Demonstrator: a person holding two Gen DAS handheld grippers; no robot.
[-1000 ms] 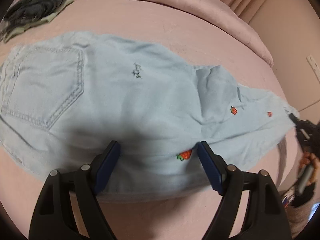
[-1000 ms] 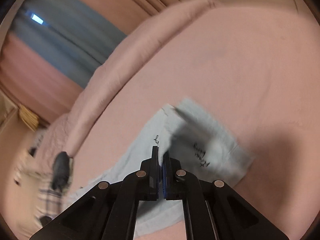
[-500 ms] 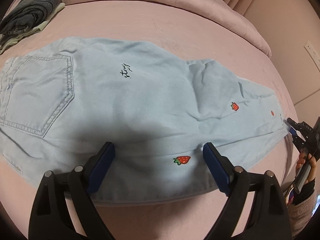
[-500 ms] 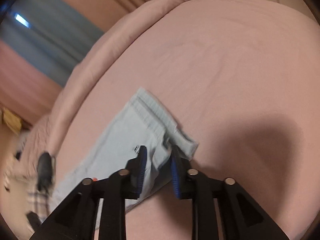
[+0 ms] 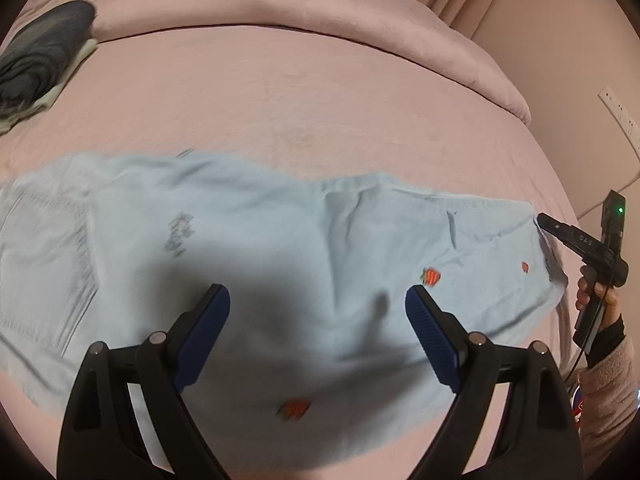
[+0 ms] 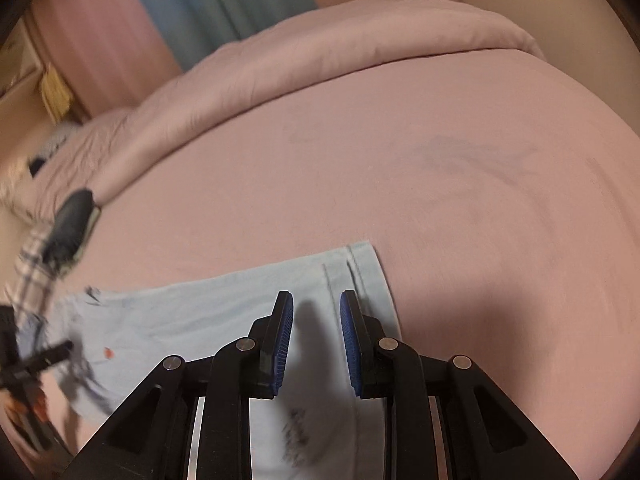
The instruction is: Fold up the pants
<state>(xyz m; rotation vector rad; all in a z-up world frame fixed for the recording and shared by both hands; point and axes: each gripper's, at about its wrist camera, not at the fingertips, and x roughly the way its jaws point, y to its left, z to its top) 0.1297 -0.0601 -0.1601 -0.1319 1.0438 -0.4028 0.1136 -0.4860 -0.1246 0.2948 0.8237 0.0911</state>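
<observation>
Light blue denim pants (image 5: 280, 248) with small strawberry patches lie flat across the pink bed, back pocket at the left, leg hems at the right. My left gripper (image 5: 318, 304) is wide open and empty, hovering over the middle of the pants. The right gripper shows in the left wrist view (image 5: 576, 240) at the hem end, beside the cloth. In the right wrist view my right gripper (image 6: 316, 308) is open and empty just above the hem (image 6: 360, 276) of the pants (image 6: 192, 320).
A folded dark grey garment (image 5: 36, 56) lies on the bed at the far left. A rolled pink duvet (image 5: 320, 4) runs along the far edge. The bed sheet (image 6: 440, 168) stretches beyond the pants. A wall socket (image 5: 620, 116) is at the right.
My right gripper has let go of the hem and opened; the hem now lies flat. My left gripper has stayed open and moved back, so the pants sit lower in its view.
</observation>
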